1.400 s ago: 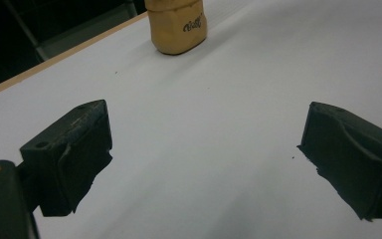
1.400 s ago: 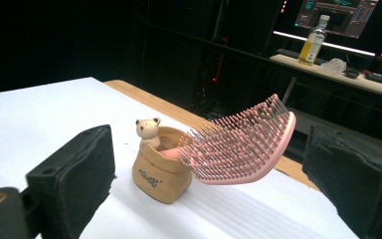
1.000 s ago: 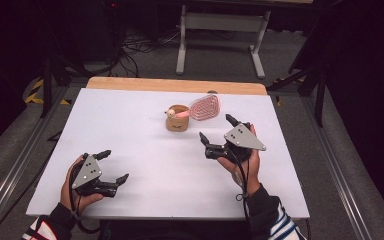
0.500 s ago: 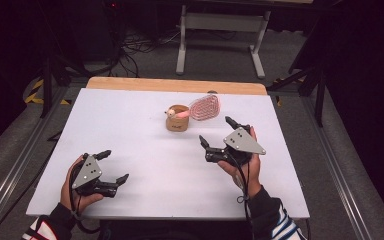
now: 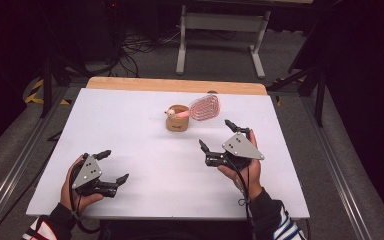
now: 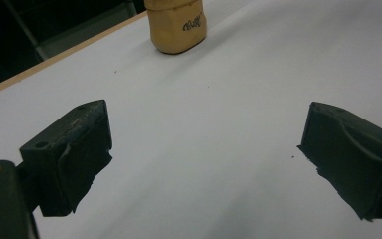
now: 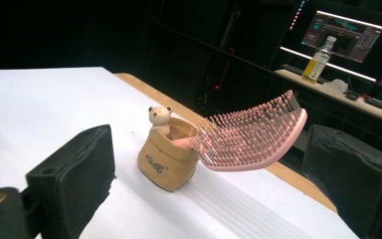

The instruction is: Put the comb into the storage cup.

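White counter, high view: the counter [image 5: 130, 130] carries a tan cup [image 5: 177, 118] toward its far middle, with a pink hairbrush [image 5: 203, 108] propped in it, bristle head leaning out to the right.
Left gripper, high view: the left gripper [image 5: 114, 167] sits near the front left corner, well apart from the cup, jaws spread wide and holding nothing.
Right gripper, high view: the right gripper [image 5: 216, 135] lies near the cup, on its near right side, jaws wide apart and empty.
Left gripper view: both black jaws stand far apart over bare counter; the cup [image 6: 176, 24] is far off at the top edge.
Right gripper view: the cup [image 7: 168, 154], with a small bear figure [image 7: 160, 118] on its rim, sits between the open jaws ahead; the hairbrush [image 7: 252, 132] slants out of it, bristles facing up and toward the camera.
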Demonstrator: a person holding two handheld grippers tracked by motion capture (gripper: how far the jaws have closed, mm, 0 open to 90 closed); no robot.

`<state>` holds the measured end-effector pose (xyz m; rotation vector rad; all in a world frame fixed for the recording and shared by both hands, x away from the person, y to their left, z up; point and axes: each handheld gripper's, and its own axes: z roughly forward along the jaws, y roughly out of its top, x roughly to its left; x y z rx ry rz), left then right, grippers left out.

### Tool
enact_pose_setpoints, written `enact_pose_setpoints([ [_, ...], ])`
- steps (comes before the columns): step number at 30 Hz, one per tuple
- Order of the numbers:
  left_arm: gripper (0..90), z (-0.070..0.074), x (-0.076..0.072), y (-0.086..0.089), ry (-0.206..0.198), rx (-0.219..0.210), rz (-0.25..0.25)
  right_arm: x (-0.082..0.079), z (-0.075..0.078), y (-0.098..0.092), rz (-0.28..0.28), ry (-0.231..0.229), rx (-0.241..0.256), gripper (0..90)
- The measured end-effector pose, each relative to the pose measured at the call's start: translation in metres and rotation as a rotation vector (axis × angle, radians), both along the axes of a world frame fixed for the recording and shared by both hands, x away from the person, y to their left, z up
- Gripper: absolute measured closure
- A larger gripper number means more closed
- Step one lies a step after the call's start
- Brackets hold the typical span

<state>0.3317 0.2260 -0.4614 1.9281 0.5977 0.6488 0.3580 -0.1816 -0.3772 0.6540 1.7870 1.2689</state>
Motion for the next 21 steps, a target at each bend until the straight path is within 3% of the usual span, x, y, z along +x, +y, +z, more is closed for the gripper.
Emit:
enact_pose_setpoints([
  [9, 6.7, 0.0, 0.0, 0.0, 0.004, 0.003, -0.001, -0.005, -0.006, -0.004, 0.043, -0.014, -0.025, 6.7],
  [21, 6.7, -0.002, 0.001, -0.001, 0.012, 0.007, -0.004, -0.01, -0.015, -0.012, 0.043, -0.016, -0.035, 6.7],
])
